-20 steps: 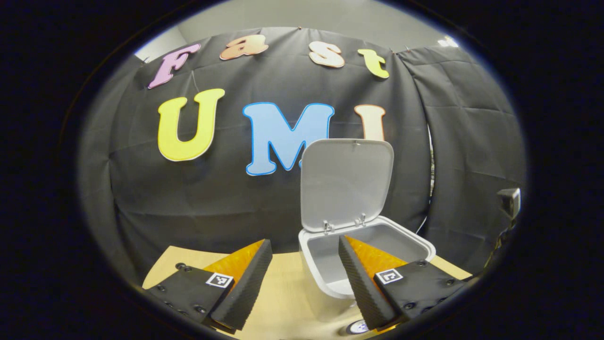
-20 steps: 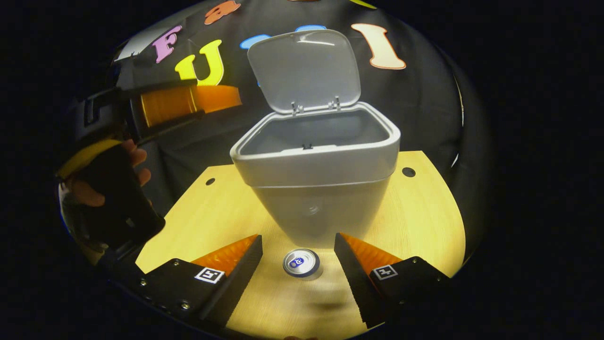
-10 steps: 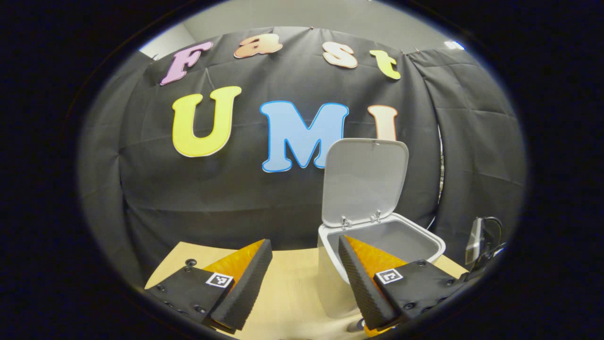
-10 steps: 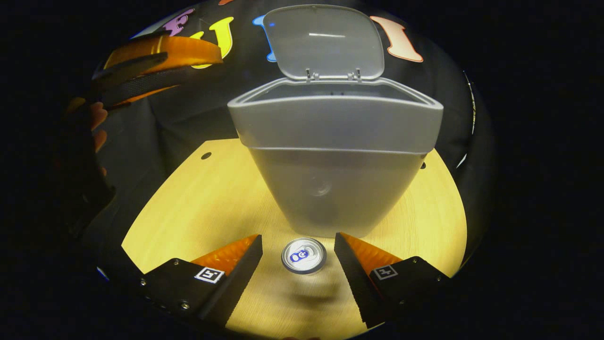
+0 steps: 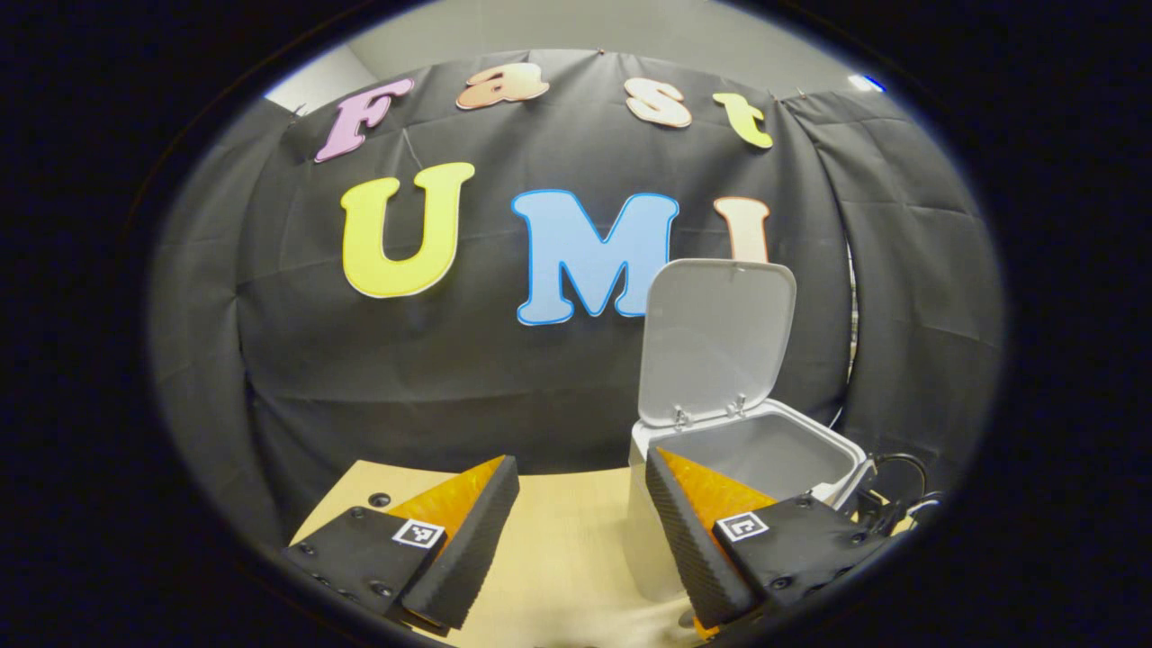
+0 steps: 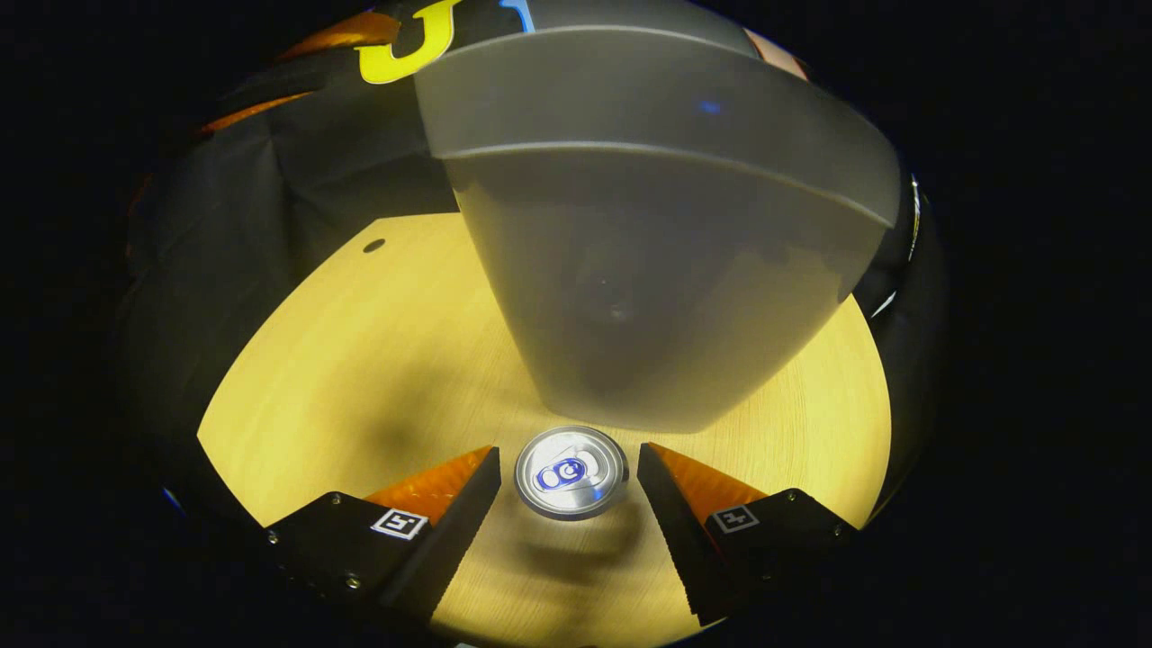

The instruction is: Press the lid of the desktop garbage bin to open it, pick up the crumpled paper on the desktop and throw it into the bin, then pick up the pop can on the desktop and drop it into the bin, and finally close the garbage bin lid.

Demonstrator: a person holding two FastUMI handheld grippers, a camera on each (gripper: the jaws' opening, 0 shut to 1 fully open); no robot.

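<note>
The table (image 6: pixel 360 360) is seen as a pale wooden top, its near and side edges lost in shadow in the right gripper view. On it stands the bin (image 6: pixel 648 270), viewed from low down there, so that its wall looms and its inside is hidden. In the left gripper view the bin (image 5: pixel 774 454) is seen from higher, with the lid (image 5: pixel 715 337) stood upright at the back; its lower front is covered by a finger, and what lies at the bottom cannot be made out. The left gripper (image 5: pixel 580 526) is held above the table with its fingers spread and nothing between them. The right gripper (image 6: pixel 569 531) is likewise spread wide, its fingers set on either side of the can (image 6: pixel 571 472) without touching it. The can is stood upright just in front of the bin; its top is seen from above and its sides are hidden. A dark cable (image 5: pixel 895 504), partly cut off, is seen beside the bin.
</note>
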